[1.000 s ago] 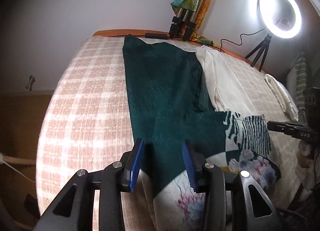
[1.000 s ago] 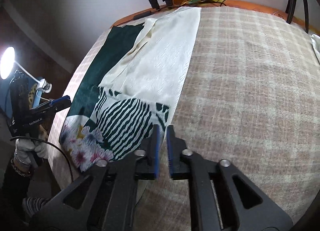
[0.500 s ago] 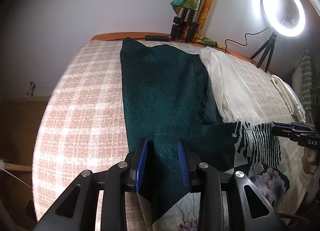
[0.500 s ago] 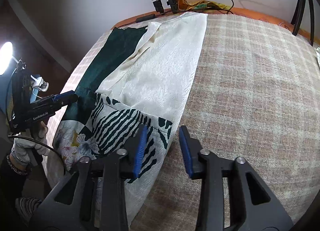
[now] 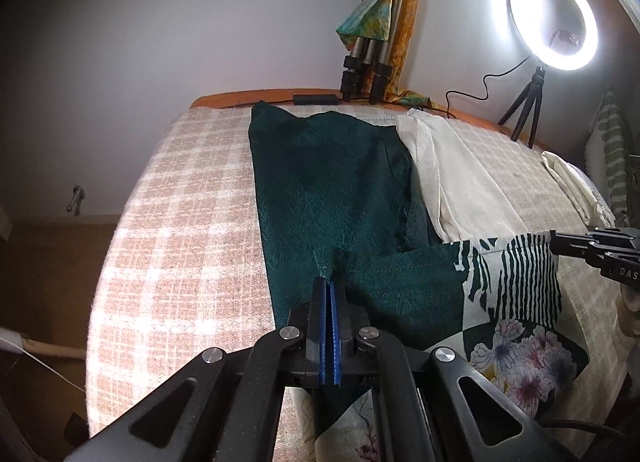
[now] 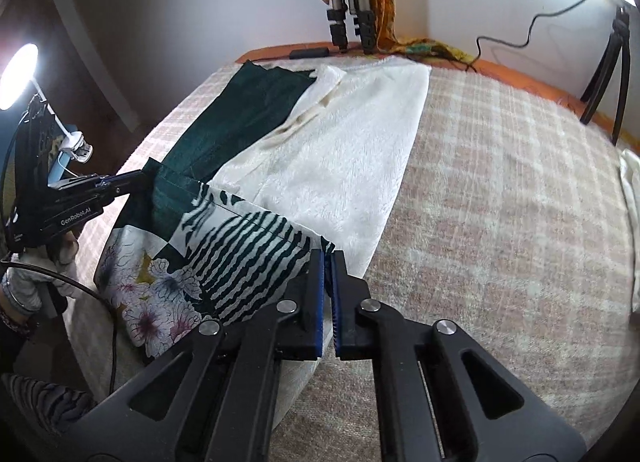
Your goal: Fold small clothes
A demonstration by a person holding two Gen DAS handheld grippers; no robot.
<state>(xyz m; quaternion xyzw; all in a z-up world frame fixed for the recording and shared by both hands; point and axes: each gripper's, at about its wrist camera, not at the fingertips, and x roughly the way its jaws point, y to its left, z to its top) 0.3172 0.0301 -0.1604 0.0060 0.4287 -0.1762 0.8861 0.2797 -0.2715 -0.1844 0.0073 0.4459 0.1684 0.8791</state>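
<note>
A long garment lies on the checked bed, half dark green [image 5: 328, 182], half cream [image 6: 344, 150], with a striped and floral hem panel [image 6: 240, 254] folded up at the near end. My left gripper [image 5: 329, 286] is shut on the green hem corner of the garment. My right gripper [image 6: 328, 258] is shut on the striped hem corner. Each gripper shows in the other view: the left one [image 6: 120, 182] at the left, the right one [image 5: 592, 246] at the right edge.
A checked blanket [image 6: 500, 202] covers the bed. A ring light [image 5: 554, 18] on a small tripod and tripod legs [image 5: 368, 78] stand at the headboard. A folded cream cloth [image 5: 580, 186] lies at the right edge. A lamp [image 6: 18, 74] glows at left.
Both grippers have closed on the hem corners: the left shut from open onto the green corner, the right shut from open onto the striped corner. The hem has lifted slightly.
</note>
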